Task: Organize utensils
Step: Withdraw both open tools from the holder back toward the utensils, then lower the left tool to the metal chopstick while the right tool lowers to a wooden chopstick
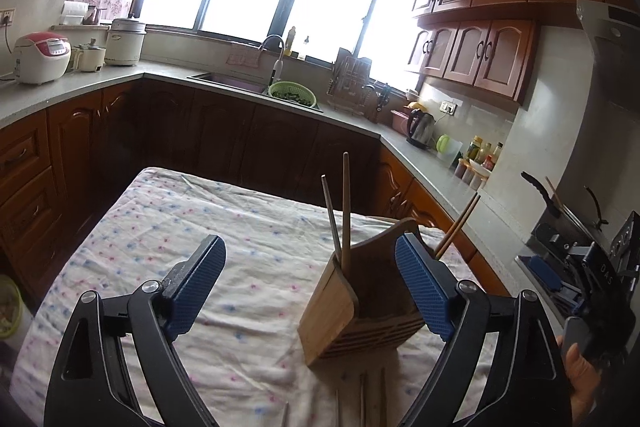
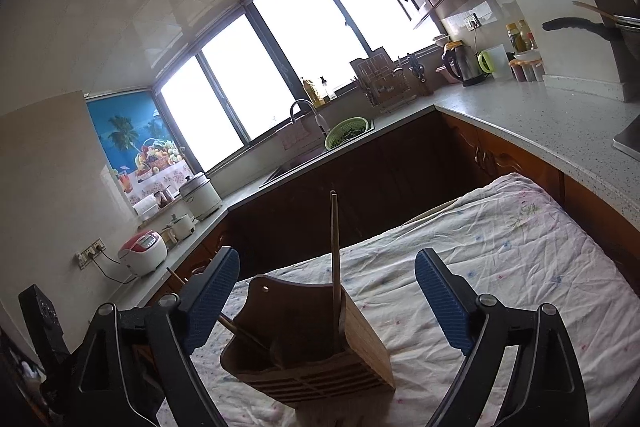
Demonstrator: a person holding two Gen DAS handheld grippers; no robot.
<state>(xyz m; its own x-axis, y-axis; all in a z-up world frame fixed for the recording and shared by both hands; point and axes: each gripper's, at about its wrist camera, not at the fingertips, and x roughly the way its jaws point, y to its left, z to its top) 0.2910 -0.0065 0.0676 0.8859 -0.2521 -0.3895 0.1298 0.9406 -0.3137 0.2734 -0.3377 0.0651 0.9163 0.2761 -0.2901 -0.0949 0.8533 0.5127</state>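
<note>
A wooden utensil holder (image 1: pixel 344 311) stands on the cloth-covered table (image 1: pixel 248 239) with chopsticks (image 1: pixel 345 211) upright in it and more leaning at its far right (image 1: pixel 456 229). Several loose chopsticks (image 1: pixel 362 403) lie on the cloth in front of it. My left gripper (image 1: pixel 310 259) is open and empty, just in front of the holder. In the right wrist view the holder (image 2: pixel 316 347) stands between my open, empty right gripper's (image 2: pixel 326 275) fingers, with a chopstick (image 2: pixel 335 259) upright in it. The right gripper also shows in the left wrist view (image 1: pixel 560 275).
Kitchen counters run round the room with a sink (image 1: pixel 240 81), a green colander (image 1: pixel 291 93), a kettle (image 1: pixel 420 127), rice cookers (image 1: pixel 40 57) and bottles (image 1: pixel 480 155). Dark cabinets (image 1: pixel 240 139) stand beyond the table's far edge.
</note>
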